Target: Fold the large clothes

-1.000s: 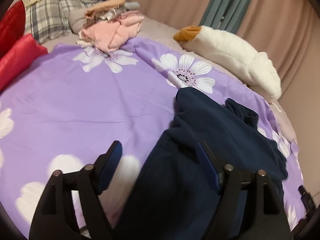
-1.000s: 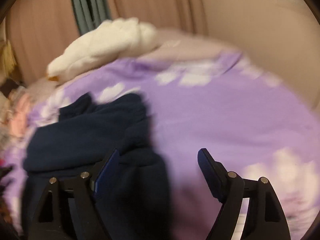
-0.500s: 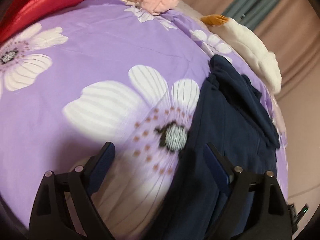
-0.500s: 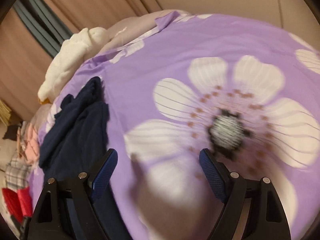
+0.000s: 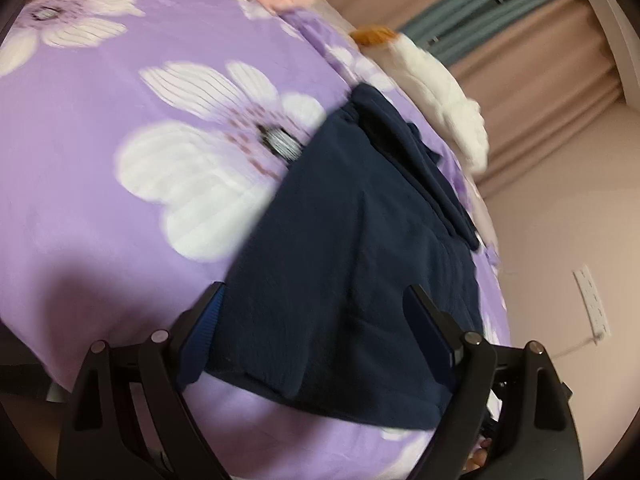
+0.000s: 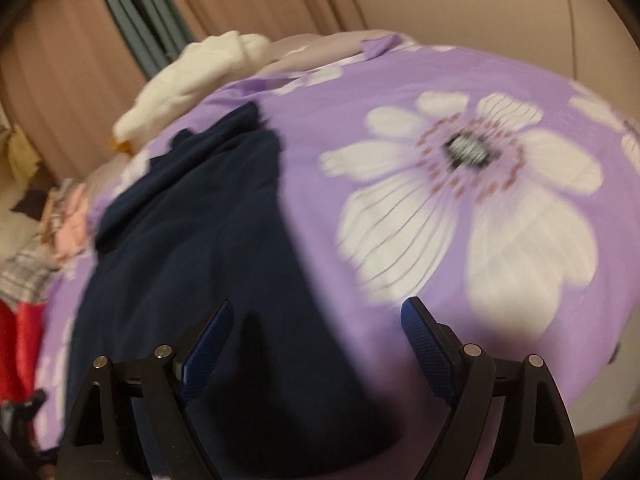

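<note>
A dark navy garment [image 5: 352, 248] lies in a long folded strip on a purple bedspread [image 5: 100, 184] printed with large white flowers. In the left wrist view my left gripper [image 5: 316, 308] hovers open over the garment's near end, both blue pads clear of the cloth. The right wrist view shows the same navy garment [image 6: 208, 248] on the left side of the bedspread [image 6: 500, 80]. My right gripper [image 6: 318, 320] straddles the garment's right edge near its near end; its jaws are opening and nothing is pinched between them.
A white plush toy [image 5: 436, 92] with an orange tip lies along the bed's far edge by beige curtains [image 5: 532, 60]. A pile of pink and plaid clothes [image 6: 52, 232] and red pillows [image 6: 20, 344] sit at the head end. A wall socket [image 5: 592, 300] is beside the bed.
Both grippers have swung down toward the near end of the bed. The navy garment's near end now lies under the left jaws, and its edge has come under the right jaws.
</note>
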### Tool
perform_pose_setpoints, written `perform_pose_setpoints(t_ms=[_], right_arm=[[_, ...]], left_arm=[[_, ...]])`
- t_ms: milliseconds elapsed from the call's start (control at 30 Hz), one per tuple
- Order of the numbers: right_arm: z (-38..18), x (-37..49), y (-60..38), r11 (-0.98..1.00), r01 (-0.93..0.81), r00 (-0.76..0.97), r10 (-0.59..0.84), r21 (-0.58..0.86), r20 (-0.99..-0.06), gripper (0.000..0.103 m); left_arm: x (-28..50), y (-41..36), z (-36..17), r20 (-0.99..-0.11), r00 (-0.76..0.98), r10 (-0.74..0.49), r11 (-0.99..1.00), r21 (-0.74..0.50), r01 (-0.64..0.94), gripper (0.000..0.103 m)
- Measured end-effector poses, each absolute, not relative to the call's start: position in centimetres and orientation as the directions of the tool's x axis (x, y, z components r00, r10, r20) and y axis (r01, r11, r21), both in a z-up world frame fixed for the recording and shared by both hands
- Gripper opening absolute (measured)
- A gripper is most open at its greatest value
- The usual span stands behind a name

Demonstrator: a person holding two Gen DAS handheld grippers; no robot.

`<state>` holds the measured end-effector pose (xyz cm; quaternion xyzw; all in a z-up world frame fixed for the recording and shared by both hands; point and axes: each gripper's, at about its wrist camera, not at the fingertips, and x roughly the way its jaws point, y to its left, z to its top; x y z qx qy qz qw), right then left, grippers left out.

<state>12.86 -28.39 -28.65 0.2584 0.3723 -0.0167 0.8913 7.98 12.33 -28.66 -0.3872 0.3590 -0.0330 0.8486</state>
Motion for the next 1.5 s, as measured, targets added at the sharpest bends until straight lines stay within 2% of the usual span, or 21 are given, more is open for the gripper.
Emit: perform_pose_setpoints(t_ms=[33,133,267,333,400,600,667,733,833,933,1067,1233,1300,1333,1367,1433,1500], right_arm=[[-28.7,12.4,-27.7,0.853,0.214,0.727,0.187,0.477,-0.661,0.087],[-28.6,12.3,-26.5,0.840,0.200,0.741,0.207,0.505,-0.639,0.090],[-29.4,13.2,-26.6,0.707,0.154,0.716,0.402,0.691,-0.571,0.090],[-29.8,13.7,-26.5,0.660,0.136,0.710,0.455,0.738,-0.538,0.090],[-29.8,13.9,-25.8,0.666,0.136,0.699,0.459,0.733,-0.548,0.090],[-29.5,14.3,-23.5,0.725,0.089,0.692,0.448,0.683,-0.566,0.090],[-29.4,14.3,-22.9,0.771,0.077,0.695,0.414,0.632,-0.589,0.090],[-29.3,14.3,-22.7,0.799,0.065,0.694,0.394,0.598,-0.602,0.090],[-29.3,14.3,-22.8,0.806,0.049,0.694,0.397,0.590,-0.601,0.090],[-29.3,14.7,-23.0,0.799,0.044,0.692,0.408,0.599,-0.595,0.090],[-29.3,14.4,-23.6,0.799,0.047,0.696,0.405,0.600,-0.593,0.090],[-29.4,13.9,-24.7,0.789,0.080,0.711,0.383,0.610,-0.589,0.090],[-29.4,14.0,-25.2,0.781,0.093,0.716,0.379,0.618,-0.586,0.090],[-29.4,14.0,-25.4,0.781,0.095,0.720,0.375,0.618,-0.584,0.090],[-29.4,14.0,-25.5,0.784,0.096,0.724,0.368,0.613,-0.584,0.090],[-29.4,14.2,-25.6,0.798,0.107,0.733,0.340,0.593,-0.590,0.087],[-29.5,14.3,-25.8,0.812,0.119,0.737,0.313,0.571,-0.598,0.079]], left_arm=[[8.2,11.7,-28.6,-0.563,0.739,-0.371,0.684,-0.704,-0.193,0.087],[8.7,11.1,-28.2,-0.538,0.754,-0.376,0.675,-0.717,-0.175,0.088],[9.9,11.5,-28.6,-0.494,0.735,-0.464,0.590,-0.792,-0.160,0.088],[9.6,11.6,-28.5,-0.487,0.729,-0.481,0.576,-0.803,-0.155,0.088],[9.1,11.5,-28.5,-0.499,0.720,-0.482,0.579,-0.798,-0.165,0.088],[8.2,10.5,-28.1,-0.558,0.701,-0.444,0.647,-0.741,-0.180,0.088],[7.8,10.4,-28.0,-0.586,0.696,-0.415,0.689,-0.702,-0.181,0.083],[6.4,11.0,-28.1,-0.591,0.733,-0.335,0.691,-0.683,-0.235,0.075],[5.3,12.2,-28.4,-0.632,0.753,-0.185,0.695,-0.626,-0.354,0.078],[5.7,12.0,-28.8,-0.625,0.740,-0.250,0.700,-0.645,-0.308,0.079],[6.6,10.2,-29.9,-0.514,0.719,-0.468,0.601,-0.781,-0.167,0.084],[9.1,8.4,-29.3,-0.484,0.721,-0.496,0.606,-0.788,-0.113,0.084],[10.1,8.1,-29.2,-0.480,0.723,-0.497,0.598,-0.793,-0.115,0.079],[10.5,8.2,-29.4,-0.493,0.729,-0.474,0.604,-0.785,-0.138,0.070],[10.8,8.5,-29.6,-0.521,0.732,-0.439,0.622,-0.764,-0.171,0.057],[10.8,8.7,-29.8,-0.574,0.733,-0.364,0.664,-0.712,-0.228,0.042],[10.6,8.8,-30.0,-0.572,0.740,-0.353,0.674,-0.704,-0.223,0.040]])
